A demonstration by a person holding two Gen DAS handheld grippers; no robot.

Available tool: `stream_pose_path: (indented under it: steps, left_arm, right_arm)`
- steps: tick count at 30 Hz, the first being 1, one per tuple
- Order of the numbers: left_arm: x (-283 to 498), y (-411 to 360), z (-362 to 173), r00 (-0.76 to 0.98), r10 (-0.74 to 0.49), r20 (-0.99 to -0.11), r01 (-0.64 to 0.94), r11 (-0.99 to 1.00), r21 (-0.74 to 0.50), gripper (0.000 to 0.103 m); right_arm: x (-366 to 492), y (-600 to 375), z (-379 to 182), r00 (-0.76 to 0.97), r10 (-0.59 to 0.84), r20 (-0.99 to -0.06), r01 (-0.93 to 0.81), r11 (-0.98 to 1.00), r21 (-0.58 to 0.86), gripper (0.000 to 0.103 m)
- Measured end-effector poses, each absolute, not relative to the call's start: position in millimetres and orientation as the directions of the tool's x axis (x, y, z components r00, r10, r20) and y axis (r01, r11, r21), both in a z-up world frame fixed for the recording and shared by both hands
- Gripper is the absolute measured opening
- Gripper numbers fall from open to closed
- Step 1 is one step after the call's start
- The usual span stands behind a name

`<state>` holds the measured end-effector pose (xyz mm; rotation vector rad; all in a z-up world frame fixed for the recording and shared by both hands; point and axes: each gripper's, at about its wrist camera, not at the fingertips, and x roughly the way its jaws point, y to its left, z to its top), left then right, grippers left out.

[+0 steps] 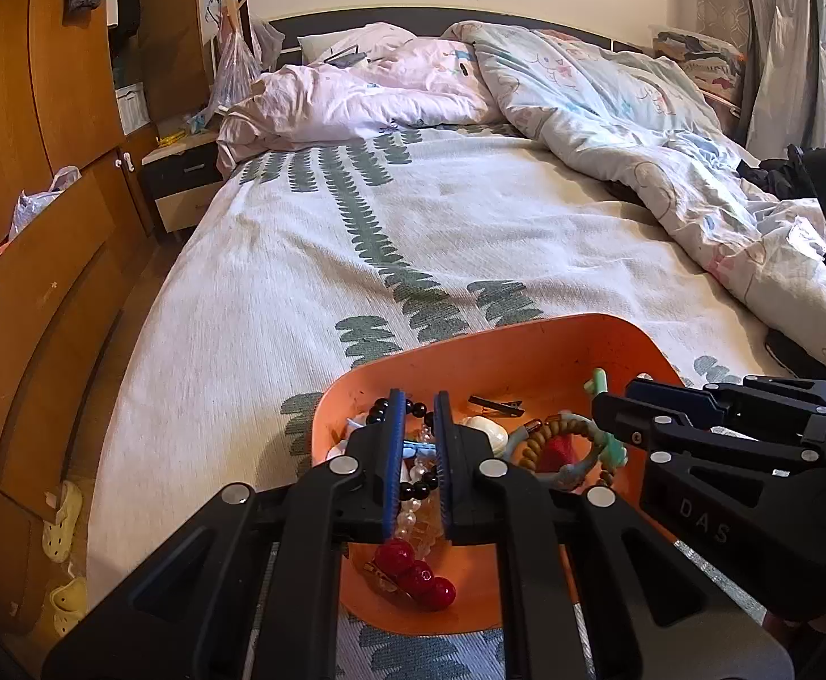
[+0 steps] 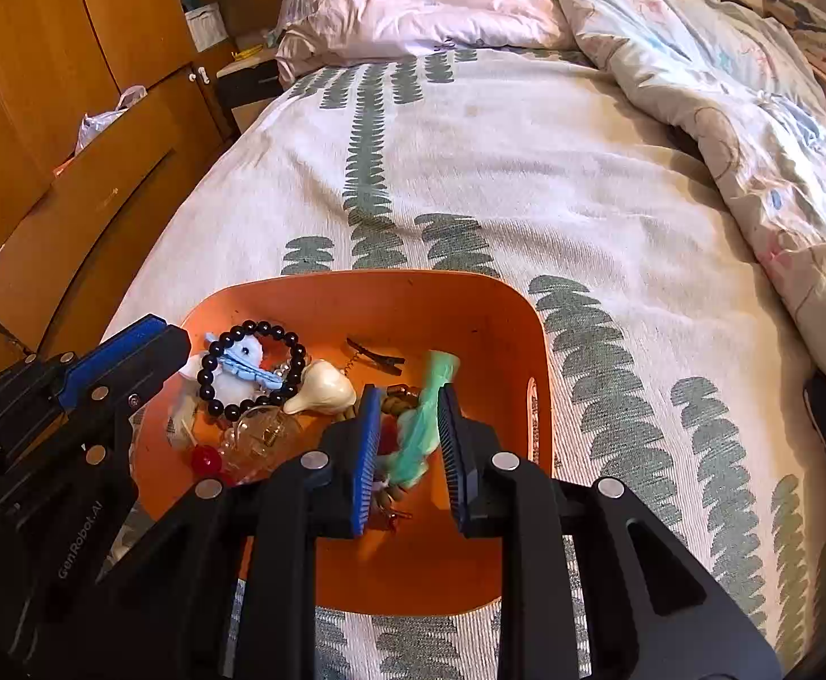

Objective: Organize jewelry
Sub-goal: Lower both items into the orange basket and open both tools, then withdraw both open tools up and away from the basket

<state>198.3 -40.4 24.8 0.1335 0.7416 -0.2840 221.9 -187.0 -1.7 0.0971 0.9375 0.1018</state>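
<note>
An orange tray [image 1: 469, 348] [image 2: 469, 311] lies on the bed and holds several jewelry pieces: a black bead bracelet [image 2: 296, 348], a white shell piece [image 2: 327, 388], red beads [image 1: 415, 572], a brown hair clip [image 2: 376, 360] and a mint green piece [image 2: 424, 419]. My left gripper [image 1: 417, 453] hangs over the tray's left part, jaws a little apart, with black and pearl beads between them. My right gripper [image 2: 407, 442] is open over the tray's right part, with the blurred mint green piece between its fingers.
The tray rests near the foot of a bed with a leaf-patterned cover [image 2: 498, 141]. Rumpled quilts [image 1: 611, 107] lie at the far end and right. A wooden wardrobe [image 1: 33, 170] and a nightstand [image 1: 183, 181] stand on the left.
</note>
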Motion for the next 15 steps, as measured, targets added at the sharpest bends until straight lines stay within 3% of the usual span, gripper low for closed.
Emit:
stream_pose_path:
  steps: [6, 8, 10, 11, 12, 13, 15]
  left_arm:
    - [196.7, -40.7, 26.0, 0.705, -0.211, -0.677, 0.303, 0.953, 0.018, 0.012]
    - [196.0, -40.2, 27.8, 0.707, -0.215, -0.673, 0.300, 0.954, 0.010, 0.015]
    - [195.7, -38.4, 31.3, 0.710, -0.225, -0.668, 0.299, 0.954, -0.004, 0.026]
    - [195.0, -35.7, 33.9, 0.715, -0.231, -0.660, 0.297, 0.955, -0.013, 0.041]
    - [194.4, -33.2, 36.3, 0.719, -0.240, -0.652, 0.297, 0.954, -0.024, 0.058]
    - [193.9, -30.6, 38.7, 0.723, -0.249, -0.645, 0.297, 0.954, -0.035, 0.063]
    - [191.8, -26.7, 44.8, 0.733, -0.254, -0.631, 0.294, 0.955, -0.044, 0.065]
  right_arm:
    - [220.7, -188.7, 0.9, 0.598, 0.129, -0.791, -0.044, 0.991, 0.128, 0.025]
    - [219.3, -190.7, 4.3, 0.604, 0.132, -0.786, -0.041, 0.990, 0.134, 0.032]
    - [217.0, -196.0, 9.6, 0.616, 0.140, -0.775, -0.037, 0.988, 0.149, 0.045]
    - [215.9, -198.6, 12.3, 0.622, 0.144, -0.770, -0.033, 0.987, 0.158, 0.057]
    - [214.7, -200.7, 15.0, 0.628, 0.148, -0.764, -0.030, 0.986, 0.166, 0.063]
    - [212.3, -204.5, 18.9, 0.640, 0.155, -0.752, -0.026, 0.983, 0.181, 0.069]
    - [209.0, -209.2, 25.9, 0.657, 0.157, -0.737, -0.017, 0.981, 0.194, 0.074]
